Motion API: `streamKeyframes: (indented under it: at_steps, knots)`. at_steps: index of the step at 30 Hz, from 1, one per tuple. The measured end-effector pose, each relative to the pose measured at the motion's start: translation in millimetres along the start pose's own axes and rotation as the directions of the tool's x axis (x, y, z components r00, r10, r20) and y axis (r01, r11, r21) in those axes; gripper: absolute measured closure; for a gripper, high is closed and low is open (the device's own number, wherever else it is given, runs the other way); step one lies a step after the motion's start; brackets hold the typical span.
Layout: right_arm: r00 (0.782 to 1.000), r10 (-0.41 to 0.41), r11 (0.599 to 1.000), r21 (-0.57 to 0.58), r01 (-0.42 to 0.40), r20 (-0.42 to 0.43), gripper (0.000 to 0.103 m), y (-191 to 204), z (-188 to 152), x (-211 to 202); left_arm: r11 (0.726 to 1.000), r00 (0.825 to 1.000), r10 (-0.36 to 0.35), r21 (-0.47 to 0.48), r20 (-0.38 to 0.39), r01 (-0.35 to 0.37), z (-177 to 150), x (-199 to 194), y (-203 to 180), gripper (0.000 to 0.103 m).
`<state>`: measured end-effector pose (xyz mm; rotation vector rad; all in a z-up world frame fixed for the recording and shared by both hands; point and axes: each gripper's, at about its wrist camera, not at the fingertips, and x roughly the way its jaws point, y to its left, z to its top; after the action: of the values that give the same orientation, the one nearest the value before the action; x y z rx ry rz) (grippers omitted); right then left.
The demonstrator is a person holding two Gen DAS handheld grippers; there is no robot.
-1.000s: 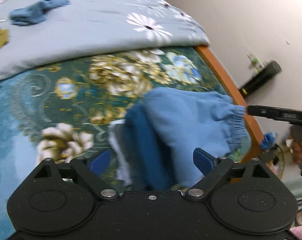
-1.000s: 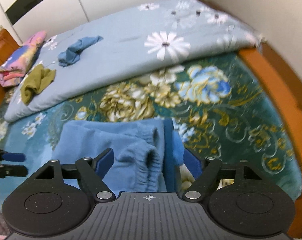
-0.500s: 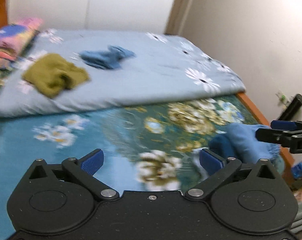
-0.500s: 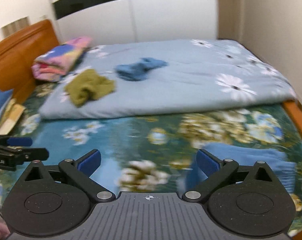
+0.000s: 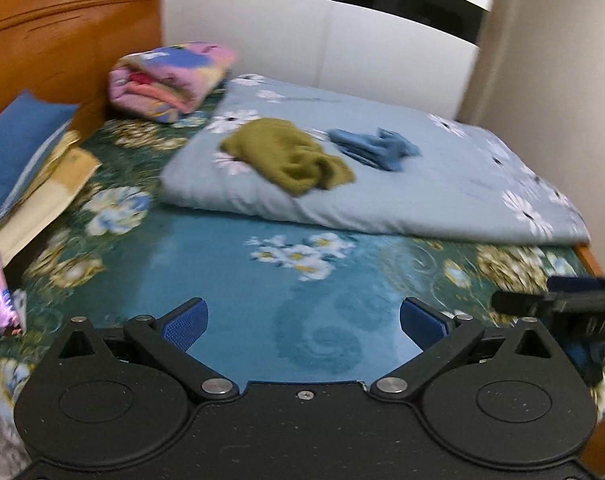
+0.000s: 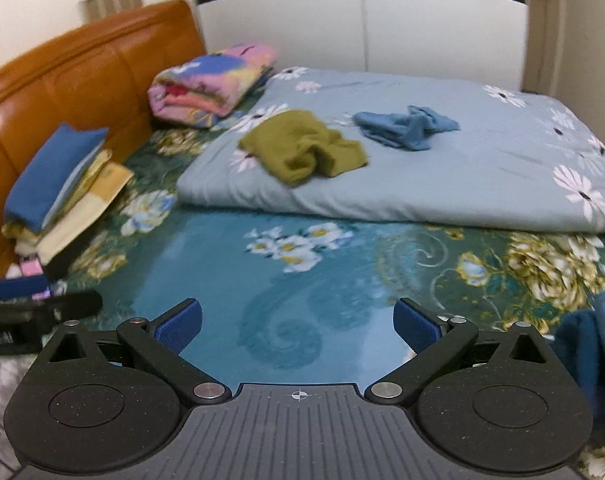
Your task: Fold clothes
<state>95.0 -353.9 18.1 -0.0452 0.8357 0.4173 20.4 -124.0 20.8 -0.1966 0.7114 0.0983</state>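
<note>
We have both wrist fisheyes angled down, low over the teal floral bedsheet point(image 5: 230, 264), facing the orange wooden headboard point(image 6: 82, 76). Both share the pale-blue daisy quilt point(image 5: 442, 184) and crumpled olive-green garment point(image 6: 302, 146).

two garments point(image 6: 304, 148) on quilt point(image 6: 482, 176), folded stack point(image 6: 58, 184) left

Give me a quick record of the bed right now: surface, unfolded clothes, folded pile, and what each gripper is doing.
surface: floral bedsheet, pale quilt on it
unfolded: olive garment and blue garment, on the quilt
folded: blue clothes, right edge
left gripper: open, empty
right gripper: open, empty
</note>
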Motion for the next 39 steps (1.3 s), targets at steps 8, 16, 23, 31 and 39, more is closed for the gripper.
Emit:
streamKeyframes:
  at_steps: [8, 16, 23, 31, 39]
  knots:
    - [0.993, 0.112, 0.985, -0.131, -0.116, -0.037, 0.000, 50, 18, 29, 0.990, 0.989, 0.143, 0.004, 0.049, -0.143, 12, -11, 17, 0.002]
    - [0.992, 0.122, 0.981, -0.150, -0.125, -0.035, 0.000, 46, 29, 55, 0.982, 0.982, 0.187, -0.033, 0.021, -0.186, 11, 5, 11, 0.001]
    - [0.997, 0.067, 0.987, -0.144, -0.072, -0.041, 0.000, 48, 30, 65, 0.982, 0.982, 0.189, 0.026, -0.011, -0.189, 14, 27, 15, 0.001]
    - [0.999, -0.043, 0.999, 0.003, 0.043, 0.016, 0.000, 70, 31, 65, 0.987, 0.997, 0.066, 0.149, -0.037, -0.060, 36, 50, 56, 0.001]
    - [0.990, -0.124, 0.989, 0.083, 0.118, 0.067, 0.000, 123, 15, 51, 0.980, 0.998, -0.025, 0.197, -0.054, 0.036, 57, 59, 107, 0.001]
